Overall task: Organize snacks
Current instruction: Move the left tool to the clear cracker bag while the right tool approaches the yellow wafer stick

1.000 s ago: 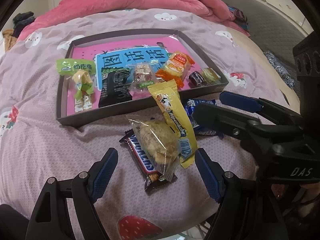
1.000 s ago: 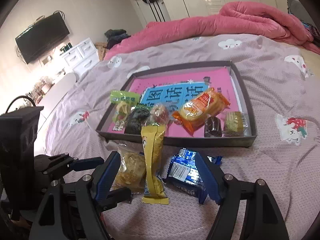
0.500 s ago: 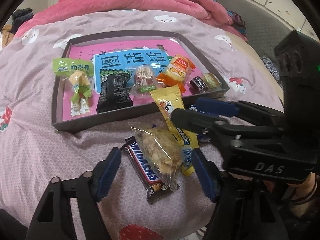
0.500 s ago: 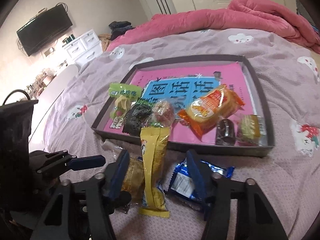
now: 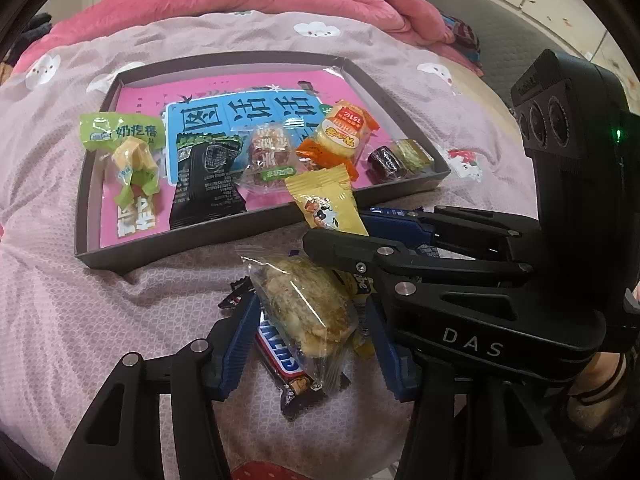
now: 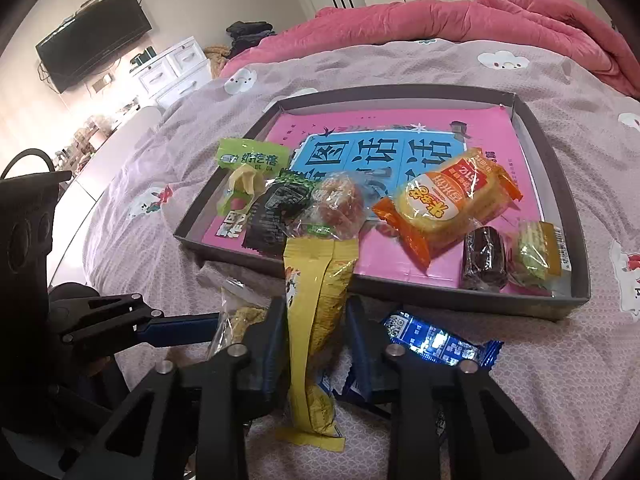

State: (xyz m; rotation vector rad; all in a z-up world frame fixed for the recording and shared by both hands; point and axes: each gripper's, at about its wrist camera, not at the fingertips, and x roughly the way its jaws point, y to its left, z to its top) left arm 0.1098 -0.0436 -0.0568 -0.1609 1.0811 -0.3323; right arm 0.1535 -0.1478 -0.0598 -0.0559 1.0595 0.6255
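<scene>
A grey tray (image 5: pixel 192 240) (image 6: pixel 440 300) with a pink and blue liner holds several wrapped snacks. In front of it on the bed lie a clear-wrapped biscuit (image 5: pixel 304 308), a Snickers bar (image 5: pixel 280 356), a long yellow packet (image 6: pixel 316 312) (image 5: pixel 328 204) and a blue packet (image 6: pixel 436 340). My left gripper (image 5: pixel 308 336) is partly closed, its jaws straddling the biscuit and the Snickers bar. My right gripper (image 6: pixel 316 344) has narrowed around the yellow packet, and its fingers (image 6: pixel 272 344) stand close on each side; contact is unclear. The right gripper's body (image 5: pixel 460 280) crosses the left wrist view.
A pink duvet (image 6: pixel 460 16) is bunched at the far side of the bed. White drawers (image 6: pixel 176 68) and a wall television (image 6: pixel 92 36) stand to the left. A grey headboard (image 5: pixel 520 52) is at the right.
Both grippers moved forward and down onto the loose snacks. Both have narrowed: the left around the biscuit and Snickers, the right around the yellow packet.
</scene>
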